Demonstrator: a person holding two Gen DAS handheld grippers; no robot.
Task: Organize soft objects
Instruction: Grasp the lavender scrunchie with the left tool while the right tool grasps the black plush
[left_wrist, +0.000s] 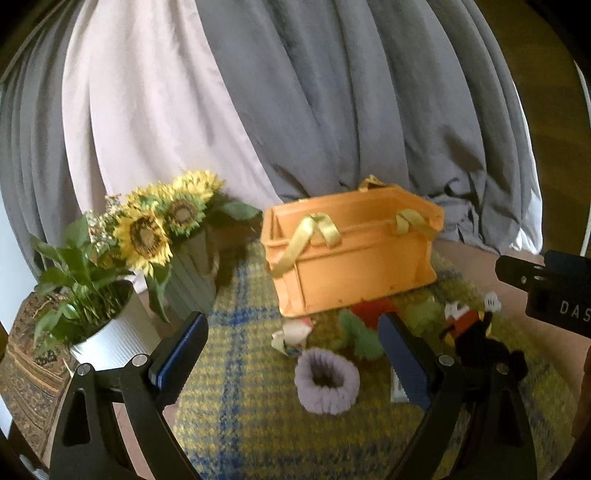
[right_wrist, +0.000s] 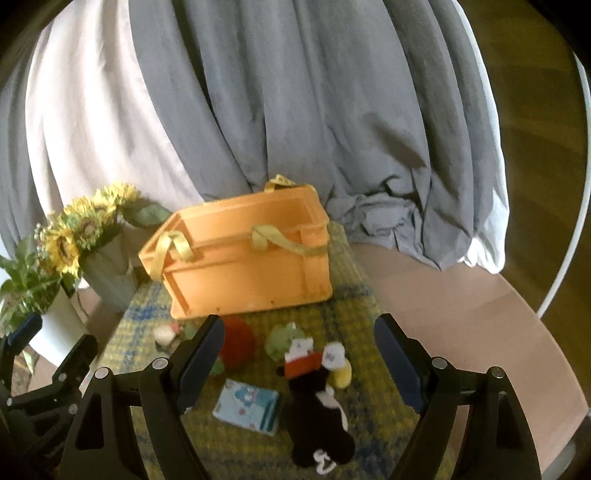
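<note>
A round table (right_wrist: 461, 325) with a pale pinkish-brown top stands in front of long curtains (left_wrist: 332, 110), grey panels with one pale lilac-white panel at the left, their hems bunched on the table's far edge. A yellow-green woven mat with blue plaid lines (left_wrist: 251, 406) covers the middle of the table.

At the back of the mat sits an open orange plastic crate (right_wrist: 251, 266) with yellow-green ribbon handles (right_wrist: 170, 247). To its left are a grey ribbed vase holding sunflowers (left_wrist: 147, 229) and a white ribbed pot with a leafy green plant (left_wrist: 110, 343), both near the mat's left edge. A patterned rug (left_wrist: 29, 376) shows beyond the table at the far left.

The soft objects lie scattered on the mat in front of the crate: a lilac fuzzy ring (left_wrist: 327, 380), a red round plush (right_wrist: 240, 341), a green plush (right_wrist: 284, 338), a small white and red toy (left_wrist: 291, 334), a folded light-blue printed cloth (right_wrist: 247, 406), and a black plush doll with a red top and white gloves (right_wrist: 317, 406).

The left claw (left_wrist: 291, 363) is spread wide and empty above the mat, the lilac ring lying beyond its tips. The right claw (right_wrist: 295, 363) is also spread wide and empty, with the black doll and blue cloth seen between its fingers but untouched.
</note>
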